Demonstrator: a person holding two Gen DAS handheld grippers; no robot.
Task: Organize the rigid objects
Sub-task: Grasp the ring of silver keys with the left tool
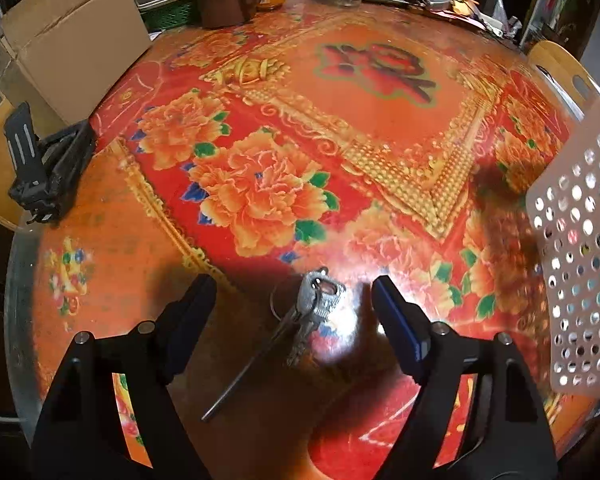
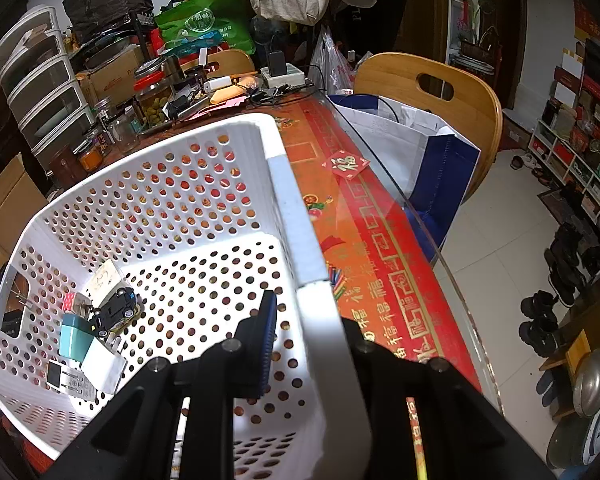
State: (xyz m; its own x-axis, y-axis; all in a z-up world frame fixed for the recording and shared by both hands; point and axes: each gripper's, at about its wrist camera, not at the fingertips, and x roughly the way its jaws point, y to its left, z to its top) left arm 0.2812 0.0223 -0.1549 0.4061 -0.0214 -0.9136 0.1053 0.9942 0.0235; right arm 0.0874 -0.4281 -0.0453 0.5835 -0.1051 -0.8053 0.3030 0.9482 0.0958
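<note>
Down low, the left tool [image 1: 294,300] stands released, its two fingers either side of one bunch of keys [image 1: 314,308] lying on the surface [image 1: 380,128] near its near edge, untouched. One black clip-like gadget [image 1: 46,168] sits at the surface's left edge. Meanwhile the right tool [image 2: 312,320] is clenched on the rim of one white perforated basket [image 2: 204,200], which holds several small items, among them one black toy car [image 2: 114,312]

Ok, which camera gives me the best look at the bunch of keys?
The left wrist view. The bunch of keys lies on the red tablecloth, between the fingers of the open left gripper. The right wrist view does not show it; there the right gripper straddles the rim of the white basket.
</note>
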